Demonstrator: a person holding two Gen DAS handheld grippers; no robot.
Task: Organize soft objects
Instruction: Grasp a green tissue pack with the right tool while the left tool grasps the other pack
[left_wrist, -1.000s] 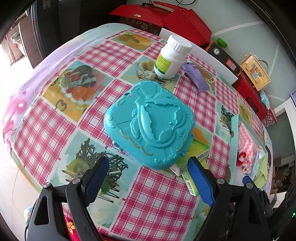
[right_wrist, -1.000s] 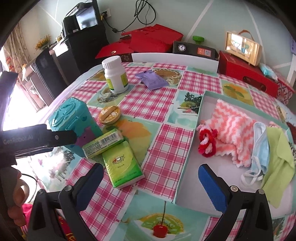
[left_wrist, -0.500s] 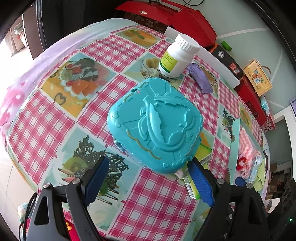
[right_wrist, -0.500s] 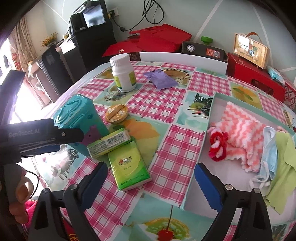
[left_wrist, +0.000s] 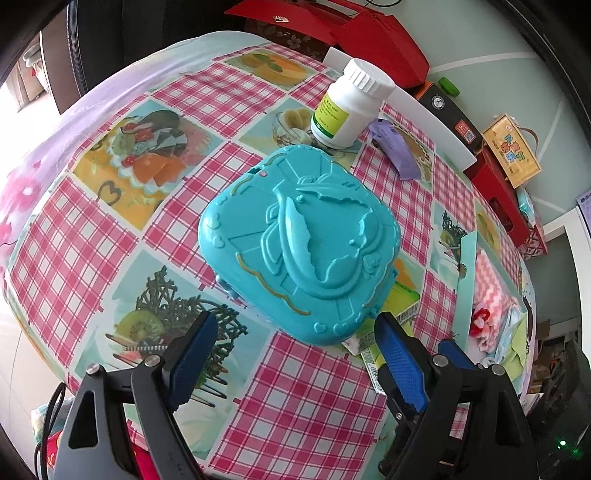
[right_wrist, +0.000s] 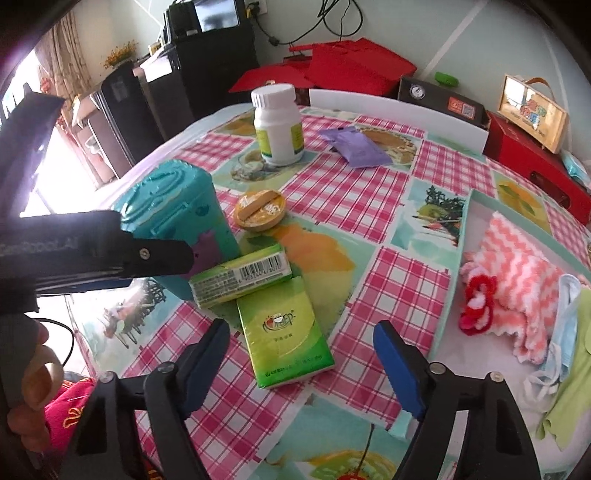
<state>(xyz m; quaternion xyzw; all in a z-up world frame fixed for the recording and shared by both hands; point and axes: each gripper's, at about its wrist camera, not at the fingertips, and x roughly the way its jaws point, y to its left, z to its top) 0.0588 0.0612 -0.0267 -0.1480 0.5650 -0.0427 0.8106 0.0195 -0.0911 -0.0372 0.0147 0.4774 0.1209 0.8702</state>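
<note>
A green tissue pack (right_wrist: 286, 332) lies flat on the checked tablecloth, right ahead of my open, empty right gripper (right_wrist: 301, 363). A second green pack (right_wrist: 240, 277) leans on a teal plastic case (right_wrist: 173, 218). The light tray (right_wrist: 463, 225) at the right holds a pink-white towel (right_wrist: 517, 273), a red knit piece (right_wrist: 476, 306), a face mask (right_wrist: 565, 325) and a green cloth (right_wrist: 576, 391). My left gripper (left_wrist: 295, 354) is open and empty, just short of the teal case (left_wrist: 299, 243); its body shows in the right wrist view (right_wrist: 96, 251).
A white pill bottle (right_wrist: 277, 123), a purple packet (right_wrist: 356, 146) and a round wooden lid (right_wrist: 260, 210) lie farther back. Red boxes (right_wrist: 343, 68) and a black box (right_wrist: 439, 98) stand beyond the table's far edge. The table edge falls away at the left.
My right gripper has moved left and forward toward the flat green tissue pack. My left gripper has edged closer to the teal case. Both stay open.
</note>
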